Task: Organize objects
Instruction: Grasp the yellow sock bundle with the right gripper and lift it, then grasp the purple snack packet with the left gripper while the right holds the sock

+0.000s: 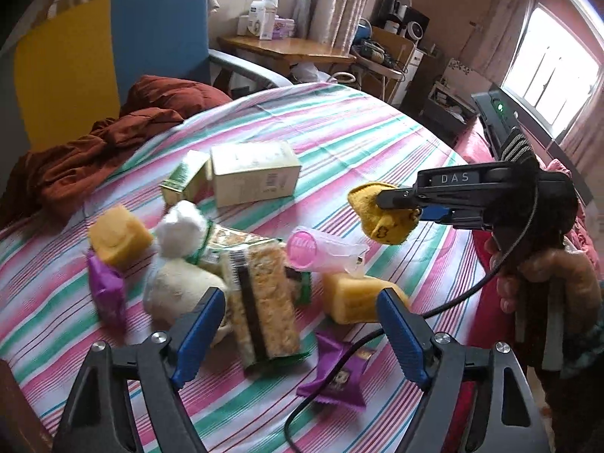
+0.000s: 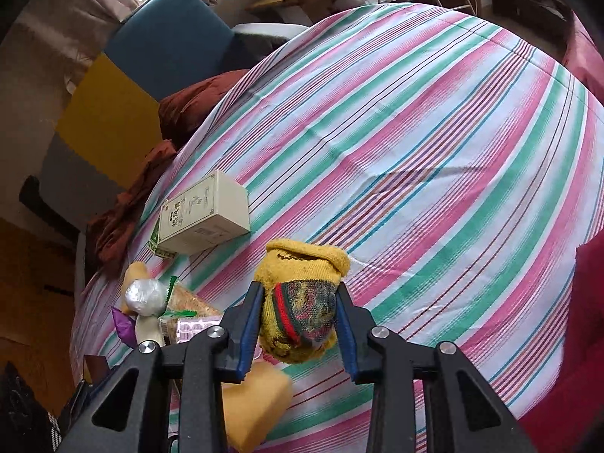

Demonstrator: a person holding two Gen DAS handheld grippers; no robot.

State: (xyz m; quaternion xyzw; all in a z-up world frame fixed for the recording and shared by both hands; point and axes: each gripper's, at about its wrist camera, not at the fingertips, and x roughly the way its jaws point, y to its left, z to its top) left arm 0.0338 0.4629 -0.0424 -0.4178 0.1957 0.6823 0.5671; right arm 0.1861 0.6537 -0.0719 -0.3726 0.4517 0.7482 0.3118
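A rolled yellow sock (image 2: 302, 264) with a red-and-green striped band hangs above the striped cloth, and my right gripper (image 2: 300, 326) is shut on it. In the left wrist view this same sock (image 1: 385, 219) sits in the right gripper (image 1: 400, 200) at the right, held by a hand (image 1: 547, 275). My left gripper (image 1: 300, 336) is open over a pile of objects. A crispy snack packet (image 1: 260, 302) lies below, between its blue pads (image 1: 200, 336), which do not touch it. Around it lie a white plush toy (image 1: 177, 264), a pink-lidded clear container (image 1: 321, 253) and two yellow sponges (image 1: 119, 236), (image 1: 358, 298).
A cream box (image 1: 255, 173) and a small green box (image 1: 183, 177) lie further back on the striped cloth (image 1: 339, 132). Two purple packets (image 1: 107, 294), (image 1: 338, 373) and a black cable (image 1: 445, 302) lie near. A rust-coloured cloth (image 1: 94, 151) and a blue chair (image 1: 158, 34) are at the left.
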